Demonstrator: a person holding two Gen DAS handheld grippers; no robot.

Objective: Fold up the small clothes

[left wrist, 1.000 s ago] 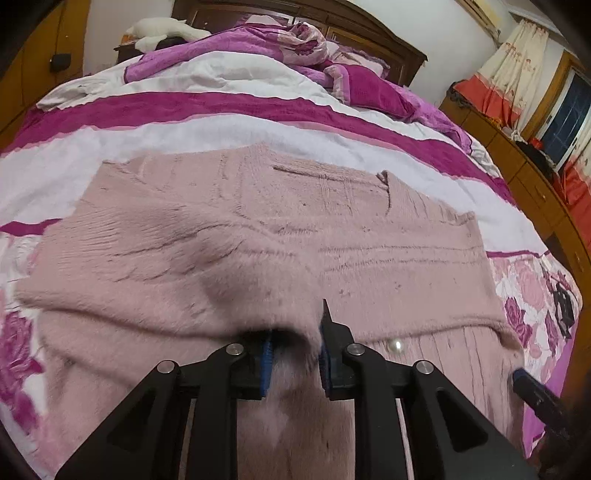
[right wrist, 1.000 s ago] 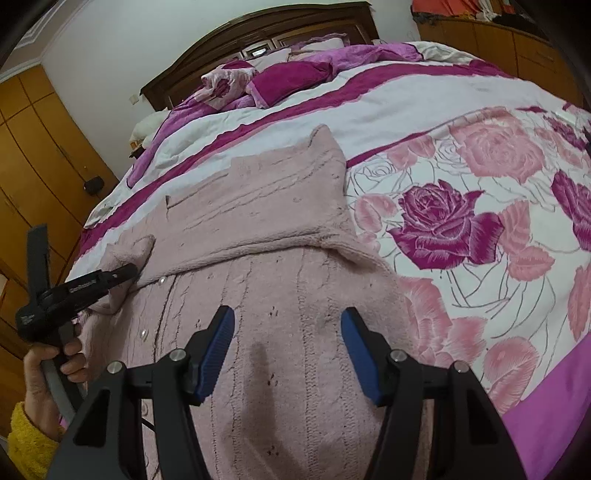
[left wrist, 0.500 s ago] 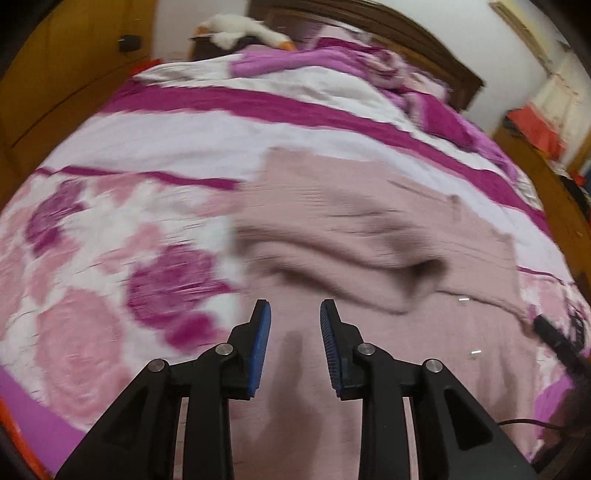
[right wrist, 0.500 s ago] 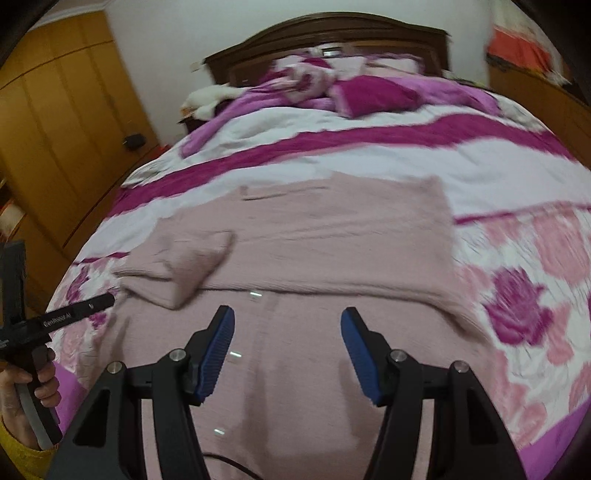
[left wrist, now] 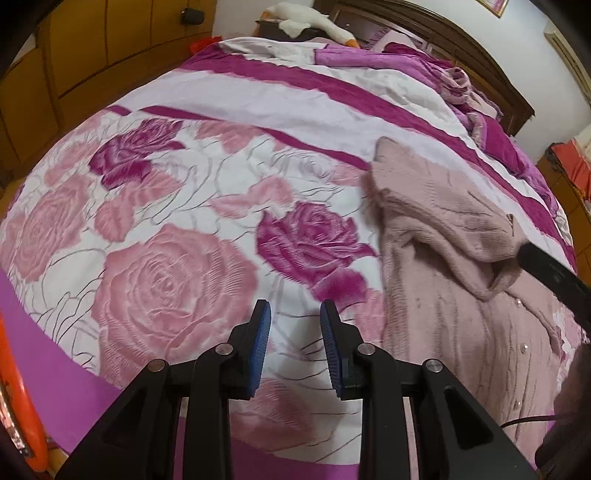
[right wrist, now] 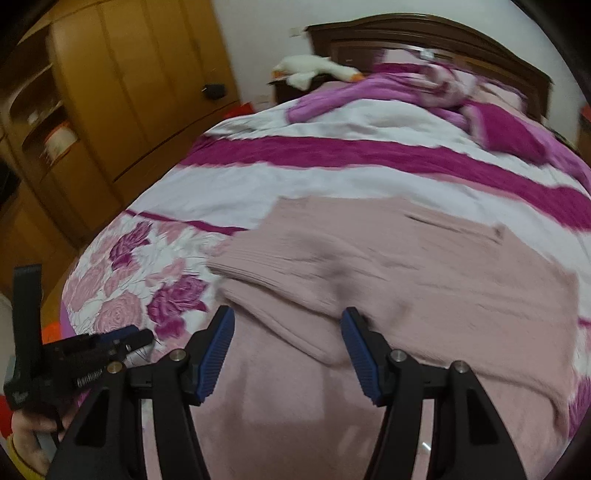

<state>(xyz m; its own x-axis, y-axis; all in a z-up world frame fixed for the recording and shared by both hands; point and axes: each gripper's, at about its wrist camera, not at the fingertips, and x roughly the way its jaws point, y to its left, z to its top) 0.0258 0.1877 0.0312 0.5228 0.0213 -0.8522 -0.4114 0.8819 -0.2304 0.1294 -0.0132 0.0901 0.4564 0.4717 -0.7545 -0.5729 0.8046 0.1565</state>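
Note:
A pale pink knitted cardigan (left wrist: 447,258) lies on the rose-print bedspread (left wrist: 166,236), one sleeve folded across its body; it fills the right wrist view (right wrist: 406,280). My left gripper (left wrist: 295,332) is open and empty, over bare bedspread to the left of the cardigan. My right gripper (right wrist: 286,343) is wide open and empty, low over the cardigan's lower body just below the folded sleeve. The left gripper also shows at the lower left of the right wrist view (right wrist: 122,341).
A wooden wardrobe (right wrist: 110,92) stands left of the bed. A dark headboard (right wrist: 424,33), crumpled purple bedding (right wrist: 436,92) and a white goose toy (right wrist: 314,68) are at the far end. An orange object (left wrist: 22,387) lies by the bed's near left edge.
My left gripper let go of the sleeve, which now rests folded on the cardigan, and swung left off the garment. My right gripper turned left, still open over the cardigan.

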